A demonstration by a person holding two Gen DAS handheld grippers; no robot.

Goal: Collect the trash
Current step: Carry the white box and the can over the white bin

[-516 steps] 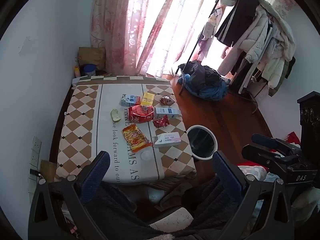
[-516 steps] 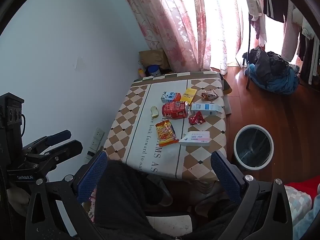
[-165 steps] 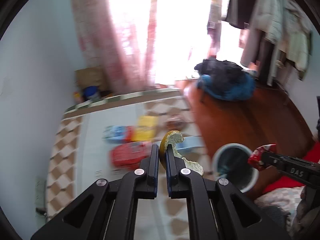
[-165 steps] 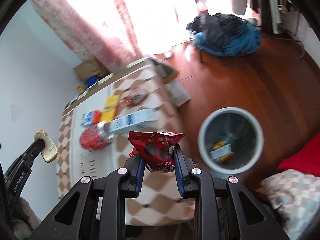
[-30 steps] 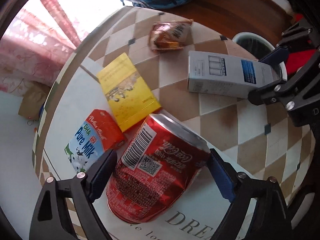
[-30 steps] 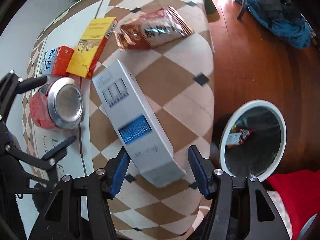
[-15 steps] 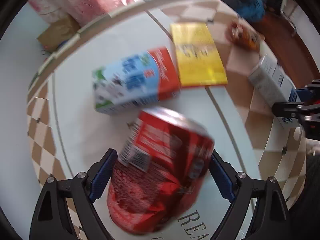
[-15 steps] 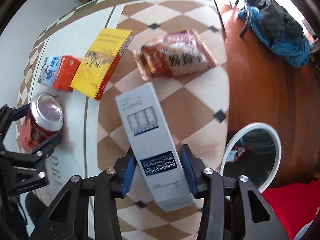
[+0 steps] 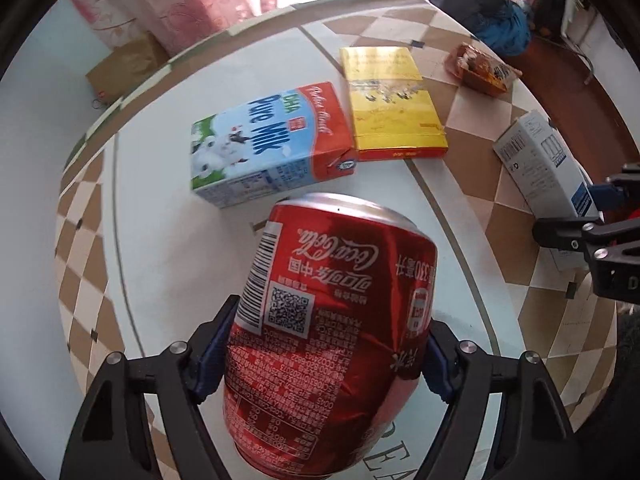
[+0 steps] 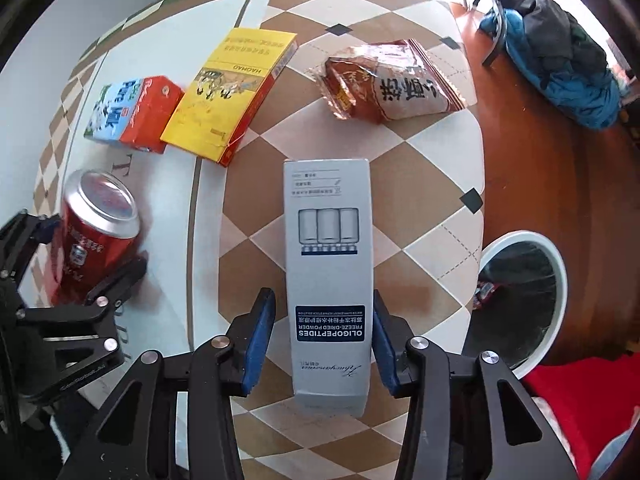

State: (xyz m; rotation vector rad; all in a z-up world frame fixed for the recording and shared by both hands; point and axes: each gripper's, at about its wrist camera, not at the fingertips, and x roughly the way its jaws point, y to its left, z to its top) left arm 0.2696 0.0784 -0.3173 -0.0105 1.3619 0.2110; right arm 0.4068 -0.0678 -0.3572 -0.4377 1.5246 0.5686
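Note:
A dented red cola can (image 9: 340, 280) stands between the blue pads of my left gripper (image 9: 328, 320). The jaws are closing and both pads press its sides. The right wrist view shows the can (image 10: 96, 216) at the left, its silver top tilted up, with the left gripper (image 10: 80, 256) around it. My right gripper (image 10: 322, 304) is shut on the near end of a long grey-white box (image 10: 326, 220) over the checked tablecloth (image 10: 420, 184). The box (image 9: 540, 160) also shows at the right edge of the left wrist view.
A blue and red milk carton (image 9: 264, 140), a flat yellow box (image 9: 388, 104) and a brown snack packet (image 10: 392, 80) lie farther back on the table. A white-rimmed bin (image 10: 560, 264) with wrappers inside stands on the wooden floor to the right. Bundled clothes (image 10: 560, 60) lie beyond.
My left jaws have narrowed onto the can and the gripper has rolled around it. My right jaws closed on the box, which has swung in line with the fingers.

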